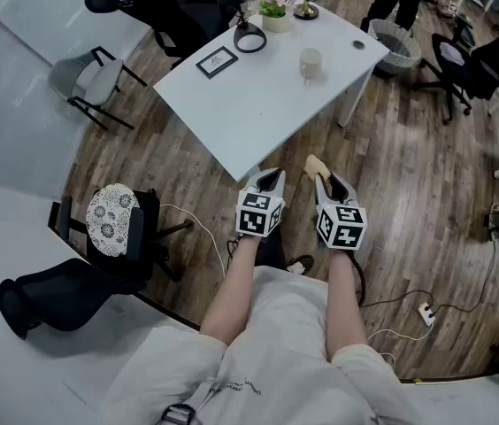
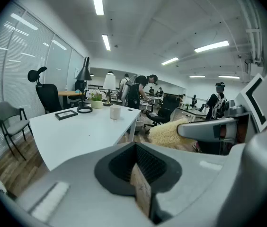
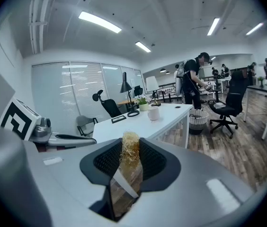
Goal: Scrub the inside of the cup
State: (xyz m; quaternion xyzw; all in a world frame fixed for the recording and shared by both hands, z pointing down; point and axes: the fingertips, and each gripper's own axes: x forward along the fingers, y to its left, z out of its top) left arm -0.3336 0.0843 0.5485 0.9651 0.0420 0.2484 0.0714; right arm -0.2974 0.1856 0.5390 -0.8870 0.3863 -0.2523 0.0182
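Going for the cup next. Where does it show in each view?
Head view: cup upper centre, on the white table.
Left gripper view: cup left of centre, on the table's far end.
Right gripper view: cup just right of centre.
Shared landmark: black picture frame, left of the cup in all three.

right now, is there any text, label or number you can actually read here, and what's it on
Nothing can be read as words or numbers.
picture frame: contents too small to read.
shirt print: a short line of print, too blurred to read.
left marker cube and right marker cube: black-and-white square patterns, no letters.
cup: no print visible.
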